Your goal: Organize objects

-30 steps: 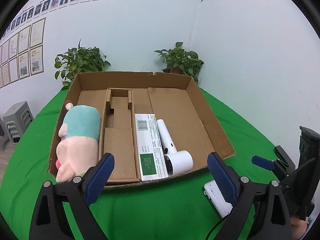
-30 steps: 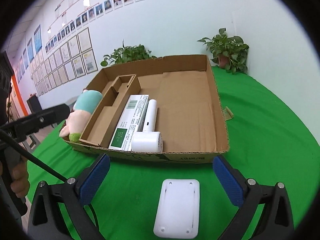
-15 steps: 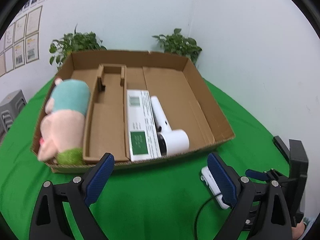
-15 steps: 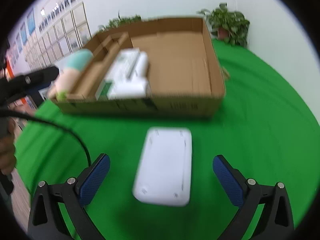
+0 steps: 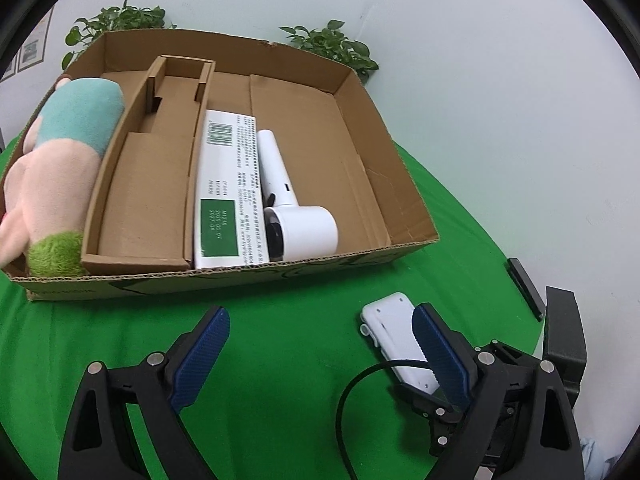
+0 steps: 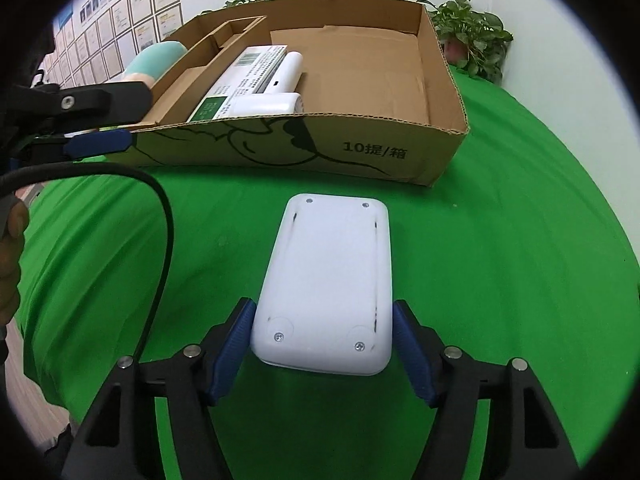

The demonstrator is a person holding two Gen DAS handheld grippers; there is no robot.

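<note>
The white plastic device (image 6: 326, 280), a flat rounded slab with screws showing at its corners, lies on the green tablecloth (image 6: 500, 260) between the fingers of the right gripper (image 6: 323, 350). Both blue pads (image 6: 230, 354) press against its near end, one on each long side, so the right gripper is clamped on it. Its far end points toward the cardboard box (image 6: 360, 148), which stands just ahead of the gripper, apart from the device.

In the left wrist view the same white device (image 5: 394, 332) shows ahead and to the right of the left gripper (image 5: 320, 354), partly hidden behind that gripper's right pad. The left gripper hangs over the cloth with its jaws spread wide and nothing between them; a black cable (image 5: 348, 408) loops near its right finger.

Inside the box (image 5: 224, 278), ahead of the left gripper, a white hair dryer (image 5: 294, 216) lies on its side with its handle pointing away, touching a white carton with a green label (image 5: 224, 188) on its left. Further left sits a cardboard insert (image 5: 140, 192), and beyond it a plush toy (image 5: 60, 160) in pink, teal and green fills the leftmost part of the box. Potted plants (image 5: 332, 46) stand behind the box against the white wall (image 5: 500, 100).
</note>
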